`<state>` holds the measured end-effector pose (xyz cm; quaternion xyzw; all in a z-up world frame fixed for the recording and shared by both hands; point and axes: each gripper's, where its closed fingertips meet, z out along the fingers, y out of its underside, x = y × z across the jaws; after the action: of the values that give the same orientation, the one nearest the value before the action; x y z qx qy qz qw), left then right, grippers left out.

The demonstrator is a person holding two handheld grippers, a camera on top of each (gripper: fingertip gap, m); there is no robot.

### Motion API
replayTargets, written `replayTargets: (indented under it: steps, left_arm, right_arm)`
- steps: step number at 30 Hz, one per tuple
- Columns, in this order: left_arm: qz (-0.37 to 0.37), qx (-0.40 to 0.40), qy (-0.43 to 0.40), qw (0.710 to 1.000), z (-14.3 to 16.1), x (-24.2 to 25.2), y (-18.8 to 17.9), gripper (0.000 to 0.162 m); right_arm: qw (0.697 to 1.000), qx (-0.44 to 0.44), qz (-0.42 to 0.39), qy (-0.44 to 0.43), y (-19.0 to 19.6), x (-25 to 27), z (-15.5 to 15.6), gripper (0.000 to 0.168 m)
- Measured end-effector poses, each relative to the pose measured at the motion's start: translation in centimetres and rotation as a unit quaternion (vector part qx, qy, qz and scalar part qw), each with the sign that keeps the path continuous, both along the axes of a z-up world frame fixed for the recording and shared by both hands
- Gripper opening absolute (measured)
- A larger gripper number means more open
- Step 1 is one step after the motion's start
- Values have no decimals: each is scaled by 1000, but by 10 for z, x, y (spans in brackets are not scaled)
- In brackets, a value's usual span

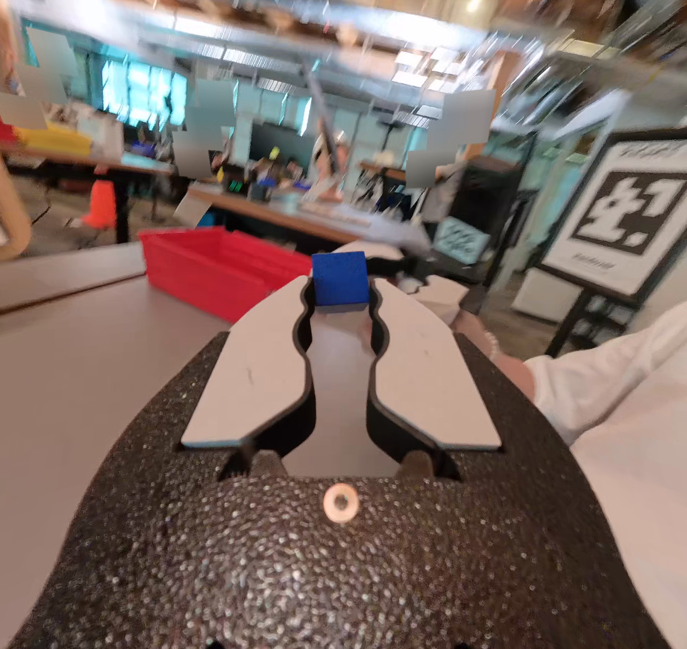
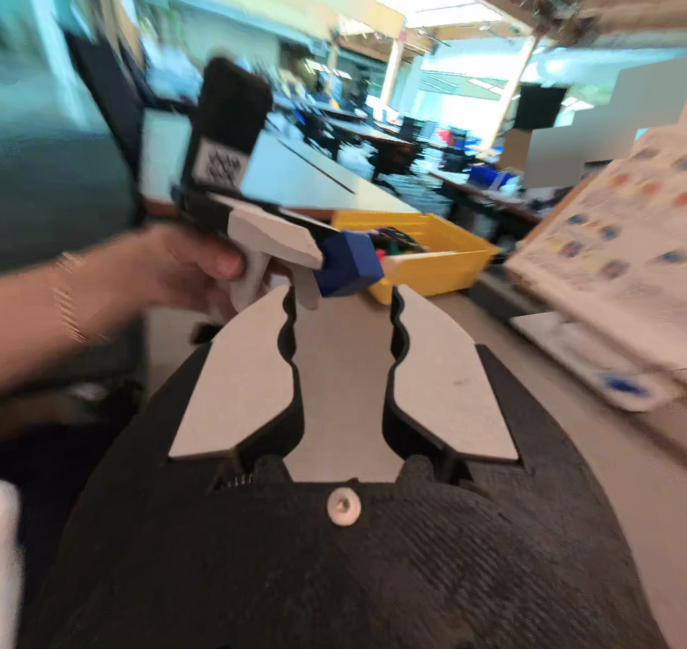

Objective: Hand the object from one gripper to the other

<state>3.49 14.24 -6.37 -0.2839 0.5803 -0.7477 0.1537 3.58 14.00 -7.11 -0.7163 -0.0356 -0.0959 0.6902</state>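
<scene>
- Left wrist view: the left gripper (image 1: 340,285) clamps the blue cube (image 1: 340,278) at its very fingertips, above the grey surface (image 1: 93,352) near a red bin (image 1: 208,263). With so shallow a hold, a knock from the other gripper could twist the cube loose.
- Right wrist view: the right gripper (image 2: 342,296) is spread wide and empty, with the cube (image 2: 349,263) just beyond its tips and off-centre. Closing now would likely pinch a corner, or catch the left gripper's finger (image 2: 275,237). If the left lets go early, the cube drops beside the yellow bin (image 2: 438,255).
</scene>
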Motion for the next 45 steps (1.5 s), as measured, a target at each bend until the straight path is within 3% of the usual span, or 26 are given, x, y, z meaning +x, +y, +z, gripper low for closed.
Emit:
replayTargets:
  steps: [1,3,5,7,10,11,17,20,24,27,30,32,35,39,45]
  left_arm:
    - [-16,-31,-26,999,8,-5,3,27]
    - [-49,-90,-64,993,22,-16,7,27]
    - [-57,-138,-51,987,27,-14,9,27]
    - [-69,-171,-16,983,25,-9,6,27]
    - [-88,-203,30,975,22,-6,-5,27]
    - [-89,-208,49,973,19,-3,-8,27]
    - [-123,-267,130,947,20,-2,-20,27]
    - [-110,-232,152,954,11,-1,-29,27]
    - [-89,-208,140,964,10,1,-28,28]
    - [-36,-120,58,990,9,3,-24,34]
    - [32,45,-69,996,6,-2,-22,61]
    - [103,172,-158,967,1,0,-17,65]
    - [181,289,-288,895,0,-2,-18,53]
    - [205,313,-305,876,-8,5,-28,48]
    - [301,321,-326,836,1,12,-20,31]
  right_arm:
    - [995,28,36,88,-1,-2,5,54]
    - [954,99,118,257,-4,-6,20,62]
    - [907,166,175,346,-10,-5,36,58]
    - [927,172,154,295,-9,-2,34,57]
    - [980,159,37,113,-10,9,31,72]
    - [985,161,21,59,-13,7,34,66]
    - [990,83,6,-112,-11,0,19,46]
    - [983,62,-16,-173,-11,1,15,31]
    - [976,36,-40,-211,-11,4,13,29]
    - [992,30,-15,-120,-9,4,11,28]
    - [993,65,58,75,-12,2,16,28]
    - [964,109,97,223,-18,9,25,28]
    - [900,131,167,382,-21,12,25,28]
    - [848,150,209,463,-18,9,24,28]
    - [853,140,203,461,-11,5,18,28]
